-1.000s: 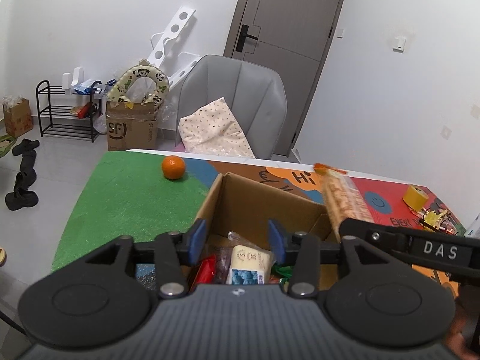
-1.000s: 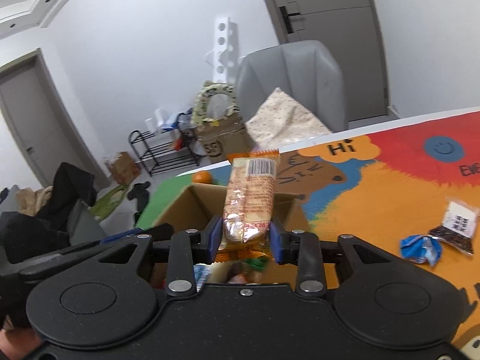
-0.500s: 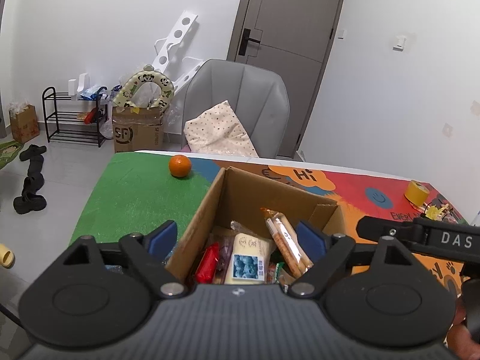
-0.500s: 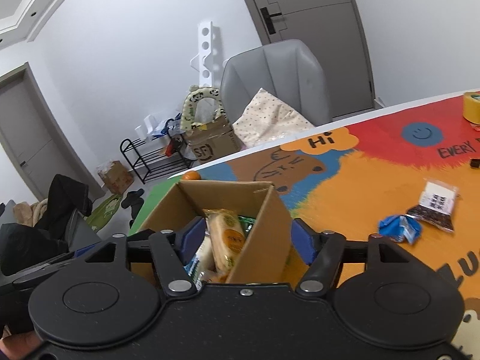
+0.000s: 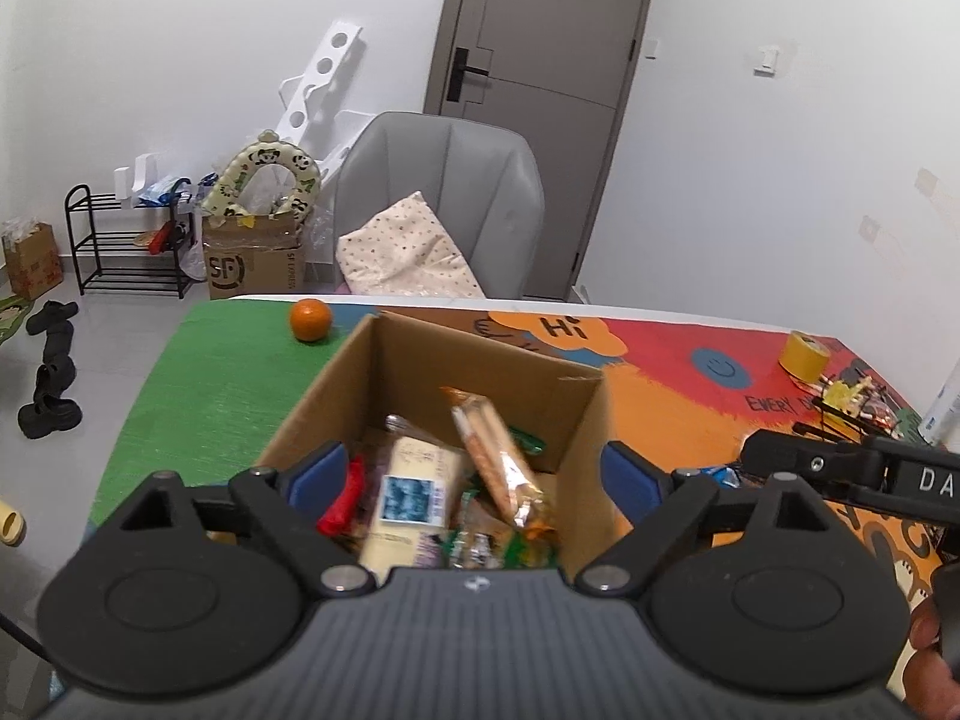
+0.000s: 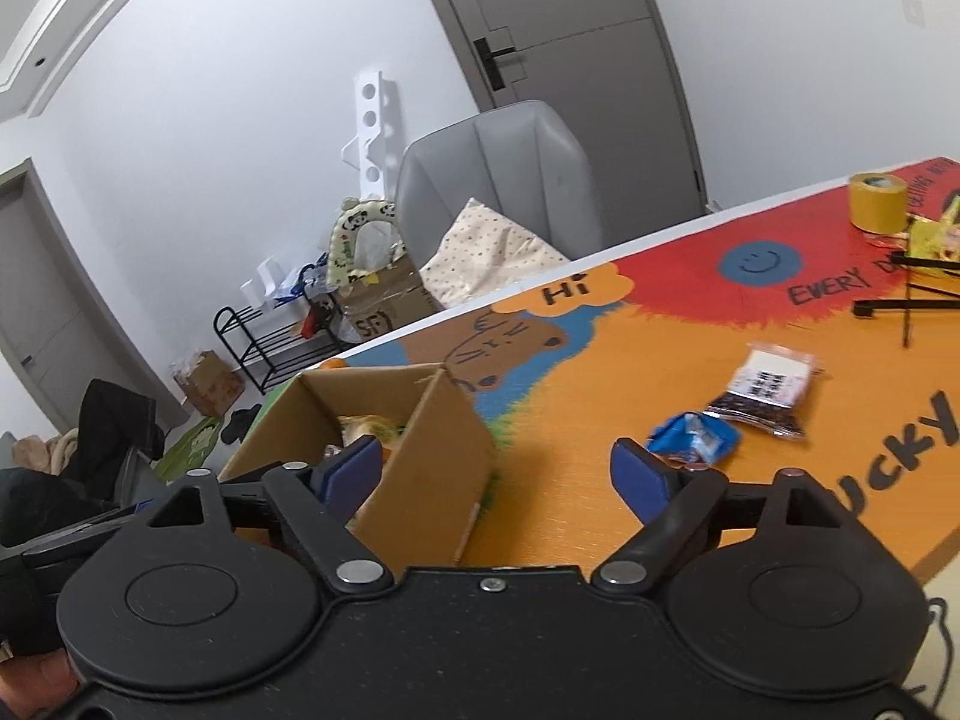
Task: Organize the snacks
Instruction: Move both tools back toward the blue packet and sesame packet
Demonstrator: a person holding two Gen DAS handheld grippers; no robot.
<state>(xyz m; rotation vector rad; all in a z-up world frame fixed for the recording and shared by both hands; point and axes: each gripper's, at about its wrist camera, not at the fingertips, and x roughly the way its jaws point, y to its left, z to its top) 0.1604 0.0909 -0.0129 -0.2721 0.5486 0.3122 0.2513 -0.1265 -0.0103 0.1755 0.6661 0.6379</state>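
The left tool (image 5: 474,474) hung over the open cardboard box (image 5: 480,372), its jaws apart and just widened, gripping nothing. Below and between them lay the snacks: a long biscuit pack (image 5: 495,459), a pale packet (image 5: 411,495) and a red wrapper (image 5: 342,501). The right tool (image 6: 495,468) also stood wide, freshly opened and empty, its left pad over the box's (image 6: 432,450) corner. Ahead to its right on the surface (image 6: 600,378) lay a blue wrapper (image 6: 693,438) and a dark packet (image 6: 765,390).
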